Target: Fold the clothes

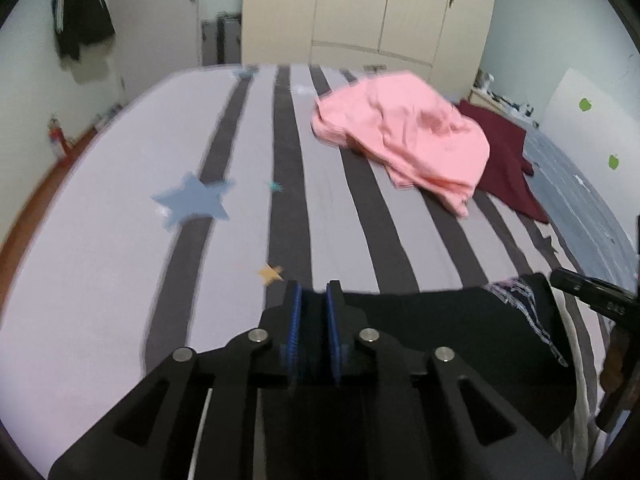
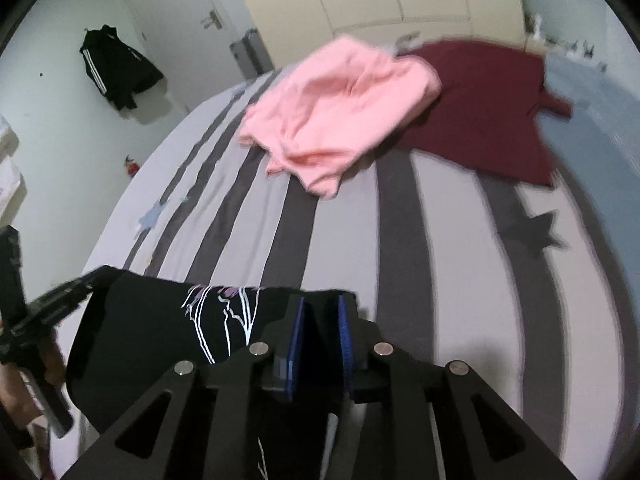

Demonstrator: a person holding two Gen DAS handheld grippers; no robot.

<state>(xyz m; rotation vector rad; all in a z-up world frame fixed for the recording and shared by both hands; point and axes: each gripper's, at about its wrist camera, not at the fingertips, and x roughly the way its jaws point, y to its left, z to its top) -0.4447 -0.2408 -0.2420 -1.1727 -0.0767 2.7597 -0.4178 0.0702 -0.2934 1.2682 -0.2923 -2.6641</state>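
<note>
Left gripper [image 1: 313, 296] low in front, blue pads [image 1: 295, 320] close together, clamped on the edge of a black shirt [image 1: 460, 320]. Right gripper [image 2: 322, 312] the same, blue pads [image 2: 297, 340] pinching the other end of that shirt [image 2: 160, 328]. Black shirt stretched between the two grippers, lifted over the near edge of the bed [image 1: 120, 260]. White line print [image 2: 224, 320] on the shirt, near the right gripper. Right gripper [image 1: 592, 292] just peeking in at the right edge of the left view; left gripper [image 2: 52, 304] at the left edge of the right view, both a bit blurry.

Bed with a grey and dark striped sheet and stars. Blue star [image 1: 192, 200] on the left part. Pink top [image 1: 404, 136] crumpled farther back on the bed. Dark red top [image 1: 508, 160] just beside it, partly under it. Cream wardrobe [image 1: 368, 8] behind the bed. Black jacket [image 2: 118, 68] hanging on the wall.
</note>
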